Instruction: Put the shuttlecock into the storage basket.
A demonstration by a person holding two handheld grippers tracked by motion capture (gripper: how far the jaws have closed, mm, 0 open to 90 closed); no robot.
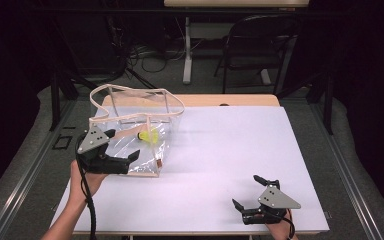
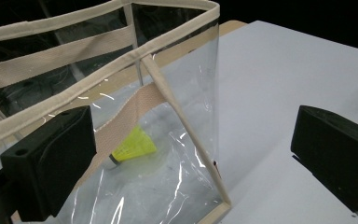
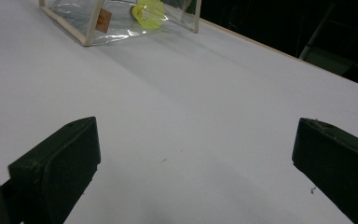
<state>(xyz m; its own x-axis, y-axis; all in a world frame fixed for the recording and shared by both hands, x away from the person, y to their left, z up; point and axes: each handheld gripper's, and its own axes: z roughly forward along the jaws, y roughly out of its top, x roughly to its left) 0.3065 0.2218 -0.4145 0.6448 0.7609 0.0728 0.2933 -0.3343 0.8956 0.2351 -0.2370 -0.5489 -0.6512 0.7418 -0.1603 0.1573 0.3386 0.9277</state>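
Note:
A clear plastic bag (image 1: 130, 120) with beige trim stands open at the table's left. Inside it lies a yellow shuttlecock (image 1: 148, 135). My left gripper (image 1: 124, 145) is open at the bag's near side. In the left gripper view its jaws stand wide apart on either side of the bag's (image 2: 182, 107) front corner edge, with the shuttlecock (image 2: 131, 148) lying behind the clear wall. My right gripper (image 1: 246, 191) rests open near the front right edge, nothing between its jaws. The right gripper view has the bag (image 3: 81, 18) and shuttlecock (image 3: 149, 13) far off at the top.
A white sheet (image 1: 230, 150) covers the table, with a wooden strip (image 1: 230, 100) along its far edge. A dark chair (image 1: 257, 45) and a table leg (image 1: 187, 50) stand on the floor behind. A small brown label (image 3: 104, 19) sits on the bag's corner.

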